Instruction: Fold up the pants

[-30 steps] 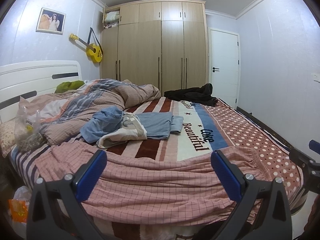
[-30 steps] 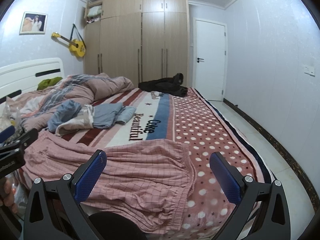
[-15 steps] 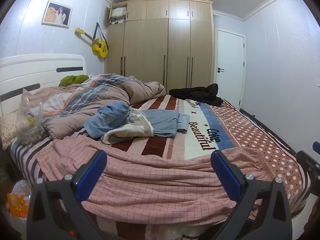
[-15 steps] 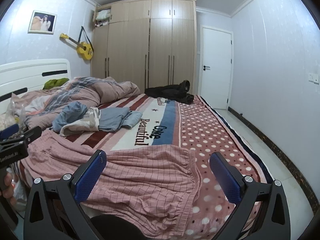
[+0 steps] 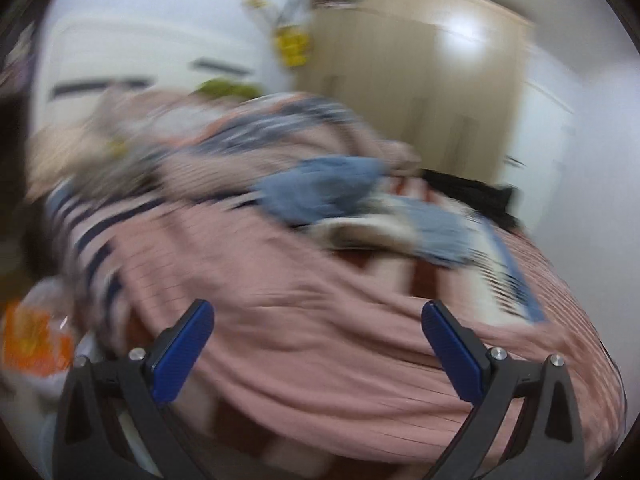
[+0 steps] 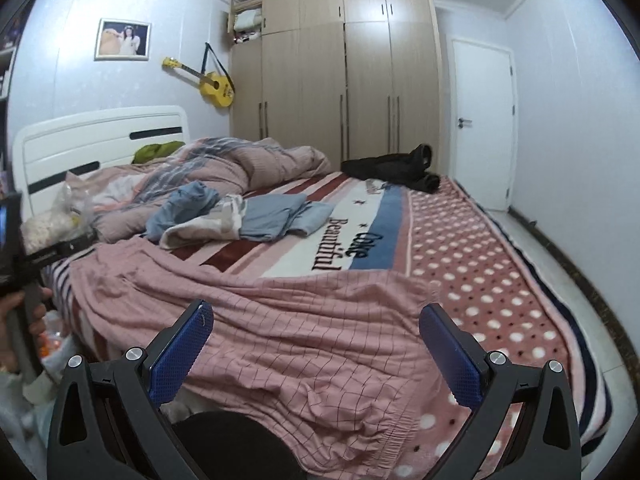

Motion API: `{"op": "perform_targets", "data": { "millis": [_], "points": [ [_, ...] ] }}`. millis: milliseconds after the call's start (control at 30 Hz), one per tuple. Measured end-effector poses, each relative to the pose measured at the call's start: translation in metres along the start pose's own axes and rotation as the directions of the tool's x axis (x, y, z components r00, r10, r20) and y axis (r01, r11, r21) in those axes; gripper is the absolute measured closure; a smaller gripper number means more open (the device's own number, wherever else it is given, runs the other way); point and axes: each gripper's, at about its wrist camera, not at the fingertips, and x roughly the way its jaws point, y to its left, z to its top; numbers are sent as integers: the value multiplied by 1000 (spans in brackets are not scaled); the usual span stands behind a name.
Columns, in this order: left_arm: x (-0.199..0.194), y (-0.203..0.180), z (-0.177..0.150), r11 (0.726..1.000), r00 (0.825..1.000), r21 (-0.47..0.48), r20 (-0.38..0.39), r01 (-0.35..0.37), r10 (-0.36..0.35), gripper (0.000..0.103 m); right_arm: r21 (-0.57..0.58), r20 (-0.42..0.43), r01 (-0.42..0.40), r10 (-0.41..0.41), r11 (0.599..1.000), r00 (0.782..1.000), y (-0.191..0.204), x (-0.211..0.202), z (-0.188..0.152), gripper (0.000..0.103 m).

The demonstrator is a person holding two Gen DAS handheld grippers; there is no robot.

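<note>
Both the left gripper (image 5: pixel 318 330) and the right gripper (image 6: pixel 316 332) are being held spread wide, nothing between the fingers — the pink checked pants (image 6: pixel 280 328) are lying flat along the bed's (image 6: pixel 500 280) near edge, just beneath both grippers.

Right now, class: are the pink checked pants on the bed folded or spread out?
Spread out. The pants lie open and rumpled across the bed, with no fold made.

pale walls enclosing a bedroom, tall wood wardrobe (image 6: pixel 344 76) standing beside a white door (image 6: pixel 482 120), yellow guitar (image 6: pixel 212 84) and framed photo (image 6: pixel 123 39) hanging above a white headboard (image 6: pixel 96 144).
</note>
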Motion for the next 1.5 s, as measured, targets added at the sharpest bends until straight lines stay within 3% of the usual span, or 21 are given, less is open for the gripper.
{"op": "perform_targets", "data": {
  "millis": [200,333,400,600,700,767,933,1133,1300,1400,1433,1500],
  "points": [
    [65,98,11,975,983,-131,-58,-179,173,1,45,-111,38,-33,998,993,-19,26,-9,1],
    [107,144,15,961,974,-182,-120,-210,190,2,66,-183,70,-57,995,981,-30,43,-18,1],
    [129,165,16,950,970,-217,-152,-222,192,8,80,-213,83,-64,993,975,-36,50,-23,1],
    [157,194,23,929,978,-323,-160,-180,134,22,111,-284,112,-76,987,956,-47,64,-39,1],
    [161,195,31,932,979,-314,-152,-179,137,41,138,-313,97,-49,986,948,-51,68,-47,1],
    [164,197,35,932,979,-317,-152,-178,135,72,167,-346,75,-13,983,938,-53,72,-54,11],
    [158,201,37,934,983,-324,-145,-152,109,99,267,-416,51,67,962,907,-62,74,-79,24],
    [129,192,48,953,991,-273,-78,-128,110,100,318,-451,112,46,941,891,-77,70,-96,28],
    [109,178,61,968,997,-239,-39,-81,74,100,426,-470,29,193,904,861,-88,72,-125,24],
    [103,171,67,973,996,-216,-30,-84,79,100,477,-422,-19,249,878,872,-94,73,-136,25],
    [103,170,68,974,996,-212,-29,-86,81,100,501,-407,-26,262,865,875,-97,72,-138,28],
    [100,168,72,975,996,-206,-25,-86,83,100,546,-400,-24,285,837,871,-105,70,-140,48]
  ]
}}
